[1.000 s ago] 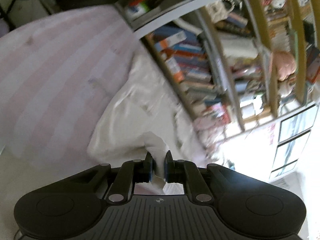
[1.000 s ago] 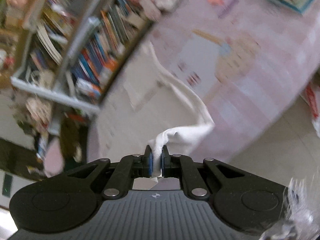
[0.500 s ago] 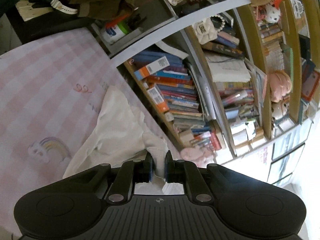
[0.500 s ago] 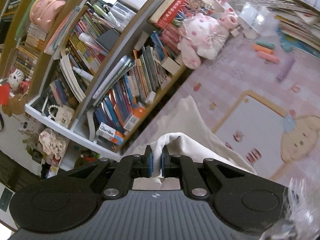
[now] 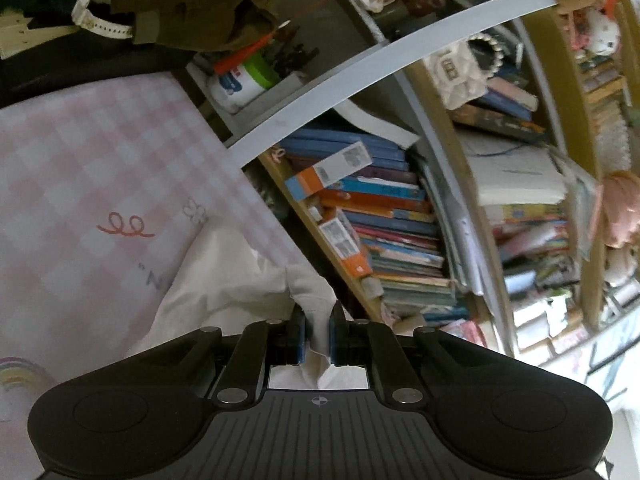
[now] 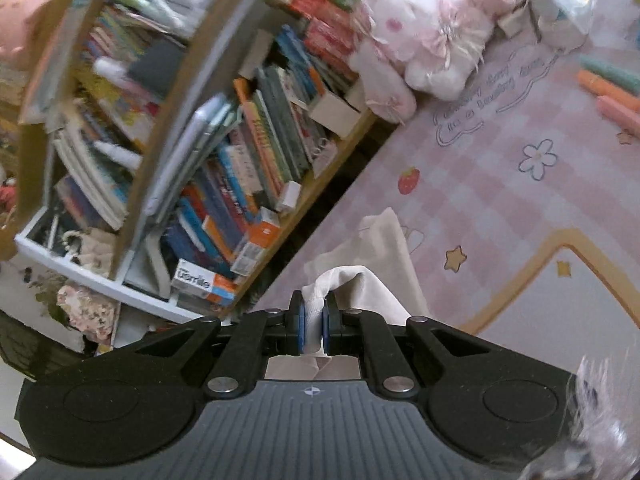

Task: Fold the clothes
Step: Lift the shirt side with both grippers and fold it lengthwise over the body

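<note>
A white garment (image 5: 224, 276) hangs over a pink checked table cover (image 5: 88, 168). My left gripper (image 5: 317, 316) is shut on a bunched edge of it, and the cloth runs down and left from the jaws. In the right wrist view my right gripper (image 6: 314, 314) is shut on another edge of the same white garment (image 6: 384, 264), which drapes to the right over the pink cover (image 6: 500, 184). Most of the garment is hidden behind the gripper bodies.
A packed bookshelf (image 5: 380, 216) stands close behind the table, also in the right wrist view (image 6: 240, 152). A pink plush toy (image 6: 432, 40) and coloured pens (image 6: 612, 88) lie at the far right. A cup (image 5: 240, 80) and dark clothing (image 5: 188, 4) sit at the far left.
Both grippers have carried the garment's edges towards the bookshelf, still shut on the cloth. Less of the garment shows in front of them than a second ago.
</note>
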Action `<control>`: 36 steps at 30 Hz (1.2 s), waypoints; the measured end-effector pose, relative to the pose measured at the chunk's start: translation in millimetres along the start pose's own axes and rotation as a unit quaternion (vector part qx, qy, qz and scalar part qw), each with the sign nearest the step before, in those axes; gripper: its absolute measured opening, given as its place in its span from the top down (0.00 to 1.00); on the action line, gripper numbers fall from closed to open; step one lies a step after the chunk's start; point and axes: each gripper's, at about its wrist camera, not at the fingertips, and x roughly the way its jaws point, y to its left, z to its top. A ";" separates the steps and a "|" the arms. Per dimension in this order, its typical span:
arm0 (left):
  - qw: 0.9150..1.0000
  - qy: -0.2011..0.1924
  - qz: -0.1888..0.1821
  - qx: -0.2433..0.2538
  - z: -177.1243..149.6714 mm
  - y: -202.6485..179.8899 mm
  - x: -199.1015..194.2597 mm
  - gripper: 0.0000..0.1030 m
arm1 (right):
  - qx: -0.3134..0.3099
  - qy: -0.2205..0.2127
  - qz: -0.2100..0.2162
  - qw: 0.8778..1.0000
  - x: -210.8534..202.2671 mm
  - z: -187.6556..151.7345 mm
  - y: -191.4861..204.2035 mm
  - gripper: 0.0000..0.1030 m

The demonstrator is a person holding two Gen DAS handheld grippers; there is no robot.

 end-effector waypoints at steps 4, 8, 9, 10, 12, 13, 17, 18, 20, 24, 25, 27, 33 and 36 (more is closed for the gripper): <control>1.000 -0.008 0.015 -0.006 6.4 -7.4 24.1 0.91 | 0.014 0.008 0.003 1.000 24.2 18.3 -9.4 0.93; 1.000 -0.013 0.021 -0.016 20.8 -10.0 48.8 0.91 | 0.020 0.014 0.000 1.000 49.6 32.8 -10.7 0.93; 1.000 -0.012 0.022 -0.018 24.9 -9.7 55.5 0.91 | 0.021 0.013 0.000 1.000 55.9 35.9 -10.3 0.93; 0.999 -0.011 0.023 -0.020 29.2 -9.7 62.6 0.91 | 0.023 0.011 0.000 1.000 61.9 38.6 -10.0 0.93; 0.999 -0.004 0.028 -0.021 37.7 -8.7 78.7 0.91 | 0.027 0.006 -0.002 1.000 72.0 43.9 -9.8 0.93; 0.999 0.000 0.033 -0.023 40.5 -7.9 86.2 0.91 | 0.030 0.003 -0.004 1.000 76.8 47.1 -10.2 0.93; 0.998 0.011 0.057 -0.024 45.9 -5.5 109.4 0.91 | 0.037 0.006 -0.020 0.999 96.9 55.7 -13.5 0.93; 0.998 0.012 0.060 -0.027 46.6 -4.1 113.2 0.91 | 0.038 0.008 -0.025 0.999 102.0 57.2 -14.8 0.93; 0.997 0.014 0.066 -0.029 48.1 -1.0 120.2 0.91 | 0.042 0.011 -0.033 0.998 111.6 59.9 -18.2 0.93; 0.995 0.023 0.089 -0.037 50.3 8.4 135.4 0.91 | 0.053 0.013 -0.048 0.997 129.1 60.7 -27.4 0.93; 0.994 0.028 0.096 -0.040 50.4 12.0 139.5 0.91 | 0.056 0.014 -0.054 0.997 134.0 60.1 -30.4 0.93; 0.993 0.034 0.108 -0.044 49.7 18.2 147.1 0.91 | 0.061 0.016 -0.064 0.996 143.4 58.6 -36.7 0.93; 0.989 0.044 0.132 -0.051 45.7 31.0 160.8 0.90 | 0.071 0.024 -0.092 0.993 161.1 54.6 -52.5 0.92; 0.987 0.047 0.146 -0.038 43.6 31.4 163.8 0.87 | 0.068 0.030 -0.101 0.992 165.4 54.3 -55.9 0.92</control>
